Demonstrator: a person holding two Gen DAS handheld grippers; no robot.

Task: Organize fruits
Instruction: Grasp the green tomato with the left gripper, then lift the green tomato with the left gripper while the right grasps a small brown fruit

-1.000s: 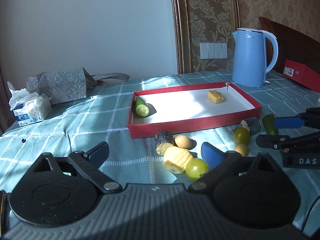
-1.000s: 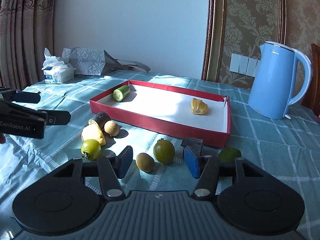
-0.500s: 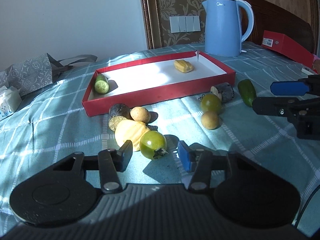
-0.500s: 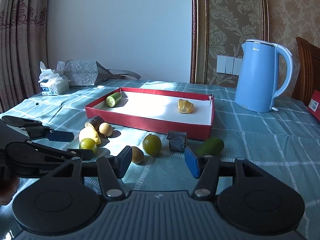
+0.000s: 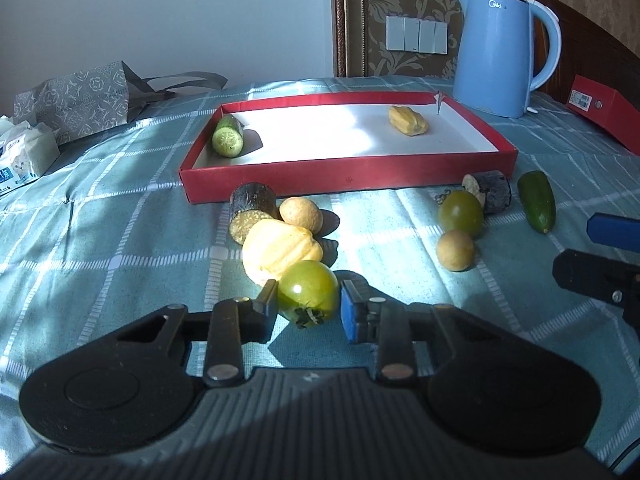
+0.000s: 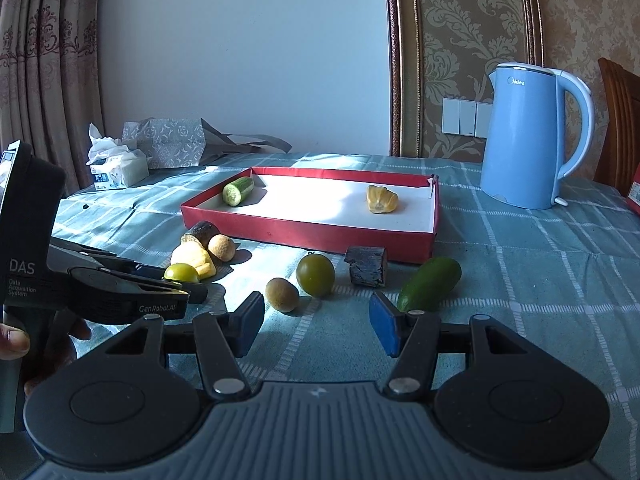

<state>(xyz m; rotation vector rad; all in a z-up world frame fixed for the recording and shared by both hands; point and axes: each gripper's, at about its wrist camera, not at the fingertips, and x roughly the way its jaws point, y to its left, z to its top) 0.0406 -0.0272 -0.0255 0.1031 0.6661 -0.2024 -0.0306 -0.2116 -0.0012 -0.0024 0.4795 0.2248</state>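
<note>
Teal tablecloth (image 5: 120, 216), red tray (image 5: 348, 184), cucumber (image 5: 227, 141)

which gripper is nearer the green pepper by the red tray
Right. The right gripper sits open just in front of the pepper; the left gripper is across the table, jaws shut on a green tomato.

Both grippers are black plastic with ribbed housings, round discs and silver rivets. The right gripper (image 6: 316, 328) carries blue pads. The left gripper (image 5: 308, 308) bears white "DAS" and "GenRobot.AI" lettering.
</note>
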